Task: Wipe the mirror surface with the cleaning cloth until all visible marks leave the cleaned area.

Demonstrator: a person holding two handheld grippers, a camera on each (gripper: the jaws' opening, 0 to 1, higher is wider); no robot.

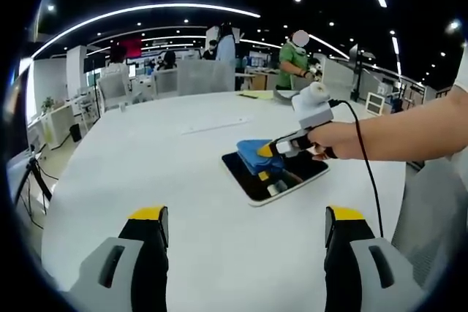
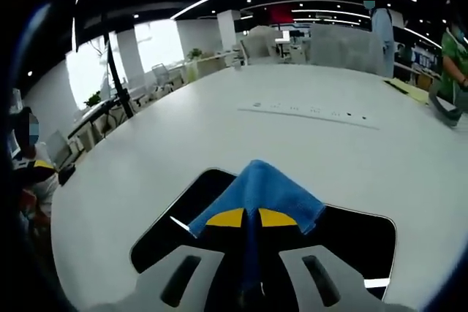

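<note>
The right gripper (image 2: 253,218), its yellow-tipped jaws clamped on a blue microfibre cleaning cloth (image 2: 256,188), presses that cloth onto the dark rectangular mirror (image 2: 358,235) lying flat on the white round table (image 2: 219,137) just beneath it. The left gripper (image 1: 245,226) hangs wide and empty, well back. Wiping looks underway; next calls for sweeping across uncovered glass. Marks are too small to make out.
</note>
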